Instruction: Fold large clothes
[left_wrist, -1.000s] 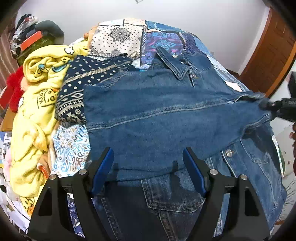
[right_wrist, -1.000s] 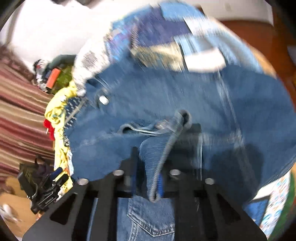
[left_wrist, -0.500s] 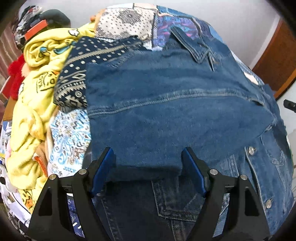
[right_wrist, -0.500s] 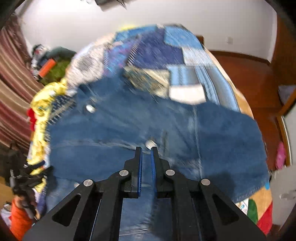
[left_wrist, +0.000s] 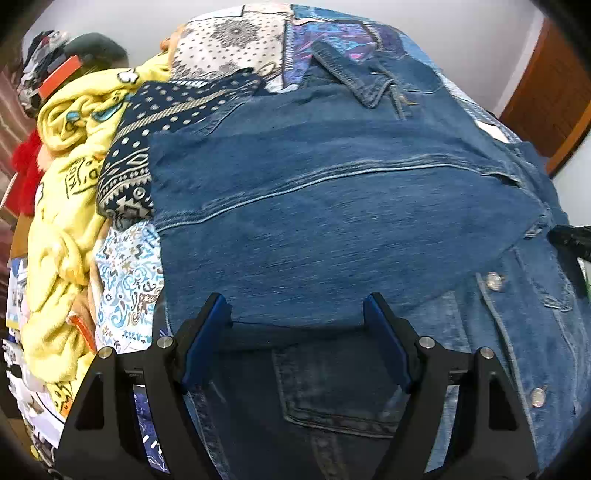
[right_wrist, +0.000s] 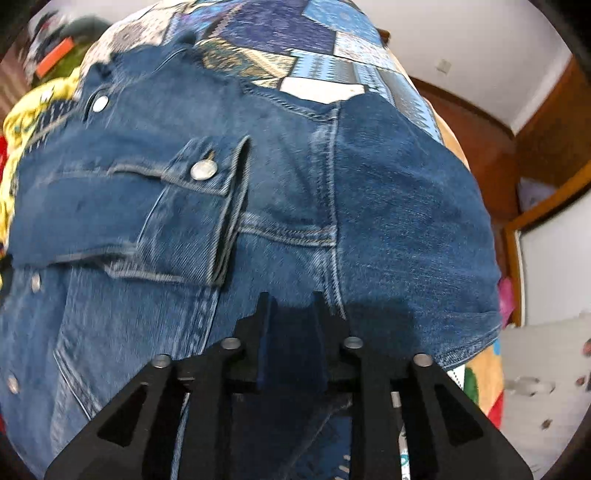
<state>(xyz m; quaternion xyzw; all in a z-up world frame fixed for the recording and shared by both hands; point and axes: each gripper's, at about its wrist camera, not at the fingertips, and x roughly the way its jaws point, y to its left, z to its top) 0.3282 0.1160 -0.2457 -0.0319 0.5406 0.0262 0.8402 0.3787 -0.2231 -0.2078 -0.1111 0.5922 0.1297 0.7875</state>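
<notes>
Denim jacket (left_wrist: 332, 229) lies spread over a patchwork bedspread (left_wrist: 236, 40), filling the middle of both wrist views, its collar up at twelve o'clock in the left view and one sleeve folded flat across the body, the buttoned cuff (right_wrist: 201, 206) ending near the centre of the right view. Metal snap buttons (left_wrist: 493, 280) run down the front panel at four o'clock in the left view. Low over the fabric, the left gripper (left_wrist: 295, 328) has its blue-padded fingers (left_wrist: 205, 339) standing wide apart, straddling the lower edge of the folded sleeve without pressing on it. The right gripper (right_wrist: 291, 314) points down onto the jacket with its jaws only narrowly parted, having just been opening; dark denim lies beneath the gap, and nothing is pinched between the fingers. A crumpled yellow blanket (left_wrist: 62, 221) is heaped at nine o'clock of the jacket, with a red item (left_wrist: 26, 173) beyond it. A wooden door (left_wrist: 554, 96) stands at two o'clock.
</notes>
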